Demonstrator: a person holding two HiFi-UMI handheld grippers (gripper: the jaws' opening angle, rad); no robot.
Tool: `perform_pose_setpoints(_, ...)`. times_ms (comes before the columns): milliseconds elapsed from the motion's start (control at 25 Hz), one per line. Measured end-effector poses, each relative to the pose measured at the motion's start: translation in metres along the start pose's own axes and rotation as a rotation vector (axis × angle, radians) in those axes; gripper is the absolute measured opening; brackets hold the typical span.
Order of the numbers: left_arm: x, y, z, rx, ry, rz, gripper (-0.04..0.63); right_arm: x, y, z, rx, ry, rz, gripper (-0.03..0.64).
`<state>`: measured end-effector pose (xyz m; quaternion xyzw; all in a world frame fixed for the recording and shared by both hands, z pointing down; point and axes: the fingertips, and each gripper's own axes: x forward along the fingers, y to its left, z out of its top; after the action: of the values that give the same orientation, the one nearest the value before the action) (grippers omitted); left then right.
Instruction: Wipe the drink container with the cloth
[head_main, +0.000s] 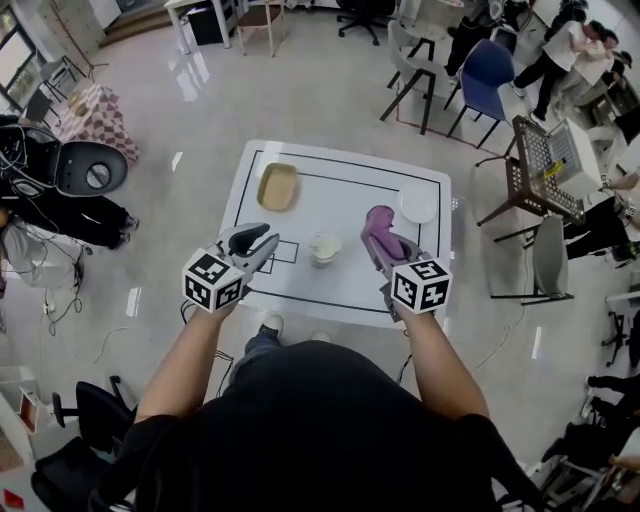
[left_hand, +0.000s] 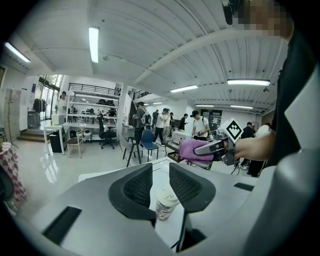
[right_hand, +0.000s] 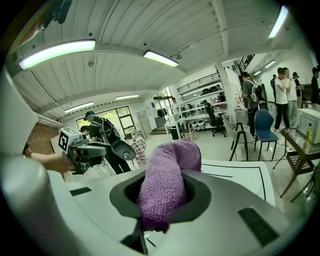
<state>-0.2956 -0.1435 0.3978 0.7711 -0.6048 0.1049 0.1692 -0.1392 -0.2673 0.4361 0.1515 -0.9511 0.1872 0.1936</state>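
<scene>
1. Right now the right gripper (right_hand: 161, 200) is clamping a purple knitted cloth (right_hand: 167, 175) between its jaws. The free end is poking up past the tips, presumably kept ready for wiping.
2. The left gripper (left_hand: 160, 176) is hovering with its jaws slightly apart, gripping nothing. The small white lidded drink cup (left_hand: 165, 202) is showing through the gap, so I'd guess it is lining up to steady it.
3. That cup is standing upright, untouched, midway along the near edge of the white table (head_main: 340, 200), between both grippers.
4. The left jaws are hiding the cup's base, its print is blurring, and the white round thing (head_main: 418, 204) at the far right corner could be a lid or a plate.
</scene>
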Motion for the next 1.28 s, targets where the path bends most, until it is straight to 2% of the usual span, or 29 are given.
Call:
perform_pose_setpoints(200,0.016,0.019,-0.004,0.033,0.027,-0.079,0.118,0.011,-0.002,0.002,0.028,-0.011,-0.056,0.084)
perform_pose_setpoints(480,0.04,0.041,-0.027,0.11,0.125,-0.218,0.16,0.04,0.007,0.002,0.08,-0.014,-0.098,0.084)
perform_pose_setpoints(680,0.061,0.027,-0.062,0.217,0.246,-0.375,0.278,0.066,0.018,-0.001,0.096,0.02,-0.096,0.084)
perform_pose_setpoints(840,0.08,0.015,-0.086,0.257,0.297,-0.45,0.315,0.083,0.034,-0.007,0.126,0.035,-0.041,0.084)
perform_pose_setpoints(1040,0.113,0.012,-0.109,0.354,0.341,-0.493,0.354,0.106,0.047,-0.004,0.159,0.052,0.066,0.083)
perform_pose_setpoints(1160,0.128,0.01,-0.126,0.41,0.365,-0.497,0.387,0.121,0.06,-0.007,0.14,0.083,0.122,0.083)
perform_pose_setpoints(1280,0.139,0.013,-0.14,0.427,0.379,-0.486,0.405,0.14,0.077,-0.016,0.102,0.139,0.171,0.083)
